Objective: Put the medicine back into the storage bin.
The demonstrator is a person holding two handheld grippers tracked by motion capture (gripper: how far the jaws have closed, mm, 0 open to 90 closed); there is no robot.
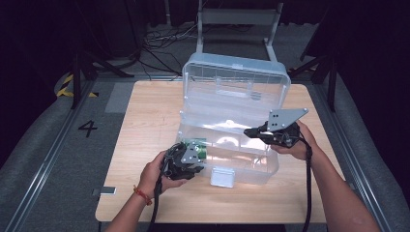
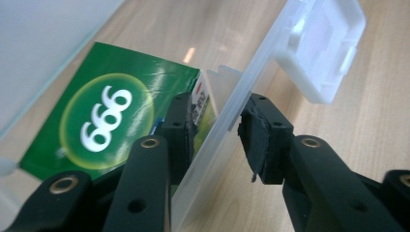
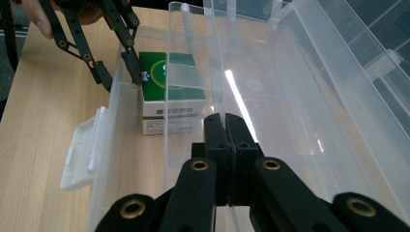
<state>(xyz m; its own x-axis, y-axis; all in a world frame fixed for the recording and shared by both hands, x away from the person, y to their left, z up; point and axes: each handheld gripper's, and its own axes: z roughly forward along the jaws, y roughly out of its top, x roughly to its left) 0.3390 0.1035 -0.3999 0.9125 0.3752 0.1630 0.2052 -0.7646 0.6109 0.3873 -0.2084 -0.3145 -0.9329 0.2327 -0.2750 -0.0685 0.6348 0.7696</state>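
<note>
Now: green box [image 3: 167,92] inside clear bin [image 1: 270,166], at near-left corner, upright against near wall. Left gripper [image 2: 215,125] straddles that wall, jaws parted: one pad inside beside box, other outside, neither pressing. Box thus on inner side of left gripper, wall between jaws. Right gripper [image 3: 225,126] shut on thin inner divider [image 3: 212,58], right of box. Left hand nearer to box.

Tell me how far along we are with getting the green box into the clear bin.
Done: the green box lies inside the clear bin, lid up. In hand: the left gripper straddles the bin's front wall, pads off the box; the right gripper is shut on a thin clear wall. Left: withdraw, close the lid.
</note>
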